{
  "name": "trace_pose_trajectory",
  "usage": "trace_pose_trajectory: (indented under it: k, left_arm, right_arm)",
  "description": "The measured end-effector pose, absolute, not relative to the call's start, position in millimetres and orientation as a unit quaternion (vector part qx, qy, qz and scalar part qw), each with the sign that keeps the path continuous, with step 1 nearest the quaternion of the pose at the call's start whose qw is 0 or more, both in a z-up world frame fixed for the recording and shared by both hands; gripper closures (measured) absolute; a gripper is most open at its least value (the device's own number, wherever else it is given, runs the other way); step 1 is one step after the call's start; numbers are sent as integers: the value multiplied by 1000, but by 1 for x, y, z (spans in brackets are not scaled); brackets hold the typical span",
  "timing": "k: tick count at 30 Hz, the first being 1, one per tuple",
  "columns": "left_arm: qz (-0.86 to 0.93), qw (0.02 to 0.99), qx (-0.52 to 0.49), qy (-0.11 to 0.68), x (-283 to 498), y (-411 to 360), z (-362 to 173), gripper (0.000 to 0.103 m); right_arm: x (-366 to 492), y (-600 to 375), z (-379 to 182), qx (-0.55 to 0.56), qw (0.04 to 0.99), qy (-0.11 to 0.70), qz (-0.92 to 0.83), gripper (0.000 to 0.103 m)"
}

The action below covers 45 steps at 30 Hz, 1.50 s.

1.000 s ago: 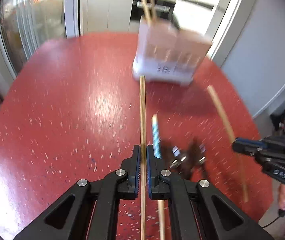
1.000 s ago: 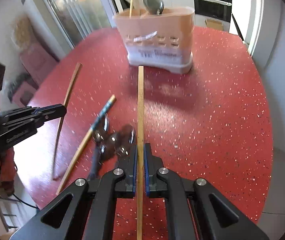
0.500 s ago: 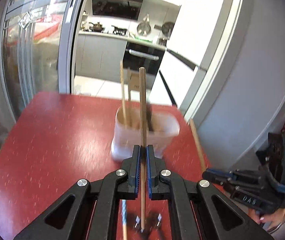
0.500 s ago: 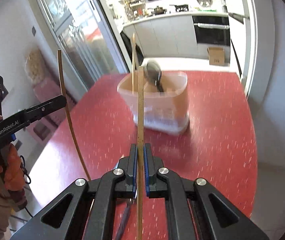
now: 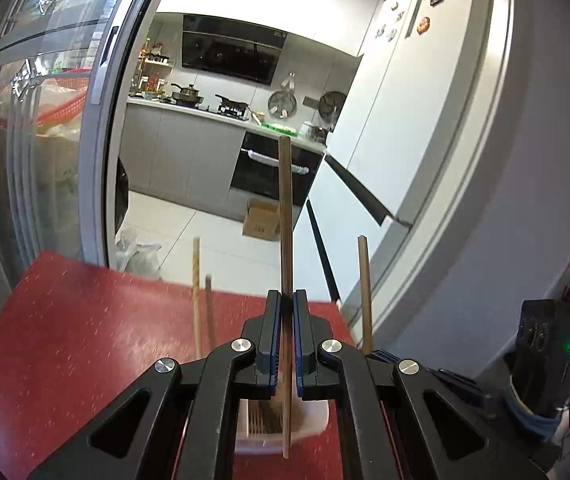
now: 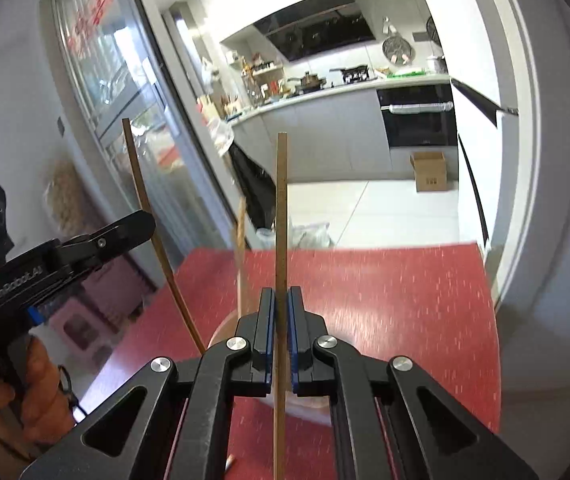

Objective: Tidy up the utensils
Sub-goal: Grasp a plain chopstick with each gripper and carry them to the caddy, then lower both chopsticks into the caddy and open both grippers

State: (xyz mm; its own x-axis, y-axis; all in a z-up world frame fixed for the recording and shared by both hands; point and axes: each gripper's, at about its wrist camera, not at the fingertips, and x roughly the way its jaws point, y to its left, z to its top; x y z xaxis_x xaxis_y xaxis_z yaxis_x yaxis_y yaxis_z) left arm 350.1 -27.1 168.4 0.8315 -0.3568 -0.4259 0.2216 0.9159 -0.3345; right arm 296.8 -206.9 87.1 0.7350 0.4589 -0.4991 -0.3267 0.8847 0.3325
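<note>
My left gripper is shut on a wooden chopstick and holds it upright; its lower tip hangs over the pale utensil holder just below the jaws. My right gripper is shut on a second wooden chopstick, also upright, above the holder's rim. The left gripper with its chopstick shows at the left of the right wrist view. The right chopstick shows beside my left jaws. Other utensil handles stand in the holder.
The holder stands on a round red speckled table. A grey wall and white sliding door lie close on the right, a glass door on the left. The kitchen lies beyond the table's far edge.
Both grippers have risen and tilted up with their chopsticks, from over the table to above the holder. The holder has dropped from mid-view to under the jaws.
</note>
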Motion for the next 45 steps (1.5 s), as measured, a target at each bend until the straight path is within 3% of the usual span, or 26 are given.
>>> trace_pose_trajectory:
  k: [12, 22, 41, 44, 45]
  left_arm:
    - [-119, 960, -106, 230, 395, -40, 128, 69]
    - [-121, 959, -112, 230, 391, -43, 89, 69]
    - [-105, 955, -65, 268, 356, -45, 63, 69]
    - [-98, 955, -66, 273, 343, -37, 65, 68]
    - [-97, 954, -66, 275, 339, -34, 66, 68]
  right_arm:
    - [357, -184, 59, 93, 946, 234, 202, 97]
    - [338, -173, 24, 45, 958, 198, 205, 97]
    - [317, -183, 0, 36, 940, 259, 220, 96]
    - [316, -181, -1, 36, 934, 274, 226, 83]
    - [315, -182, 0, 37, 934, 278, 224, 72]
